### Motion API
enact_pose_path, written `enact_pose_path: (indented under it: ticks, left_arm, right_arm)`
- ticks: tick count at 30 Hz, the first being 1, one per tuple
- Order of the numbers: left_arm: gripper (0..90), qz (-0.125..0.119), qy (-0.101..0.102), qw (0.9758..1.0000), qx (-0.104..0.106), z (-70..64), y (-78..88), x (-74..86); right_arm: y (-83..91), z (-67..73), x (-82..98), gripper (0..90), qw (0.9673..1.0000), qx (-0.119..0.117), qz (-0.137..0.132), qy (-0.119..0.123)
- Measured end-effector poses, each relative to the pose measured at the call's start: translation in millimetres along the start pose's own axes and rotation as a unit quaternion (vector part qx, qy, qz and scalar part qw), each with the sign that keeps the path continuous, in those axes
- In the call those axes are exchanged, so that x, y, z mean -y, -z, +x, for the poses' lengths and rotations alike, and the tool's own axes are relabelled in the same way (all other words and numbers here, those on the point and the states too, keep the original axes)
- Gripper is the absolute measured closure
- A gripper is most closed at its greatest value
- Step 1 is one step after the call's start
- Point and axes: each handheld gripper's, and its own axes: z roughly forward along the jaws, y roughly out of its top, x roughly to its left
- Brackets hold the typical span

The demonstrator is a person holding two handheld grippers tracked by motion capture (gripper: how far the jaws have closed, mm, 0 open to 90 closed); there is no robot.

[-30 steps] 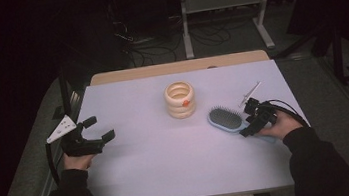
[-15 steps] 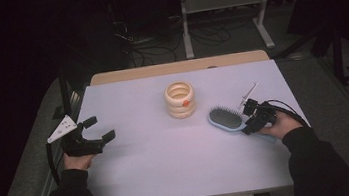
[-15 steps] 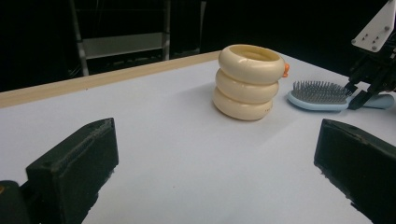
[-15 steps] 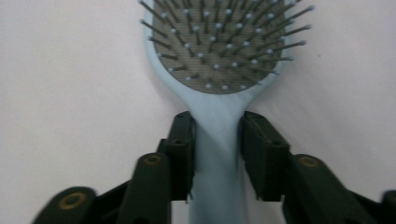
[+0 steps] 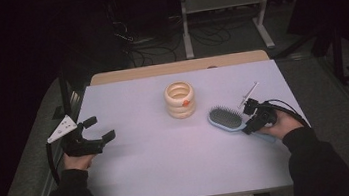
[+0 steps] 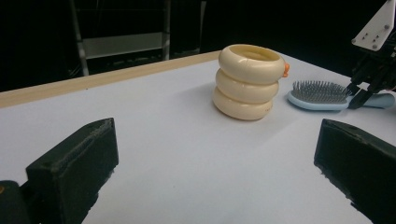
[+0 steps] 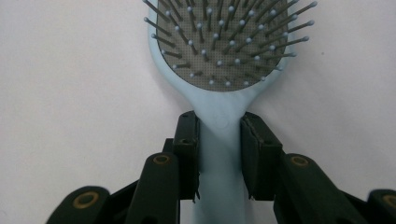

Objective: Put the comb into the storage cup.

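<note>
White table (image 5: 161, 170), ring stack (image 5: 180, 99) beside hairbrush (image 5: 225, 118)

the hairbrush (image 7: 219, 60) head and handle end run off the frame.

stacked cream ring toy (image 5: 180, 99): upright, well apart from right claw, off its left | table (image 5: 171, 169): pale top, wooden far edge | metal rack (image 5: 223, 1): on floor beyond

The hairbrush (image 7: 219, 126) looks like smooth blue plastic. The ring stack (image 6: 248, 81) is shiny and cream. The bench (image 5: 171, 169) top looks matt.
</note>
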Motion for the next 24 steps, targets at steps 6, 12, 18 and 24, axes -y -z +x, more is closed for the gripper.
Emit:
enact_pose_path:
  ticks: [6,12,18,24]
  left_arm:
    - [0.0,0.0,0.0,1.0,0.0,0.0,0.1,0.0]
    - [0.0,0.0,0.0,1.0,0.0,-0.1,0.0,0.0]
    - [0.0,0.0,0.001,1.0,0.001,0.0,-0.2,0.1]
    - [0.0,0.0,0.0,1.0,-0.001,-0.3,0.2,-0.1]
  right_arm:
    - [1.9,1.9,0.4,68.4,0.9999,-0.004,-0.003,0.009]
    - [5.9,4.3,-0.1,68.4,0.9998,-0.004,-0.014,0.014]
    - [14.8,4.9,0.3,68.4,0.9993,-0.004,-0.033,0.016]
    - [27.2,8.5,-5.6,68.4,0.9983,-0.007,-0.054,0.022]
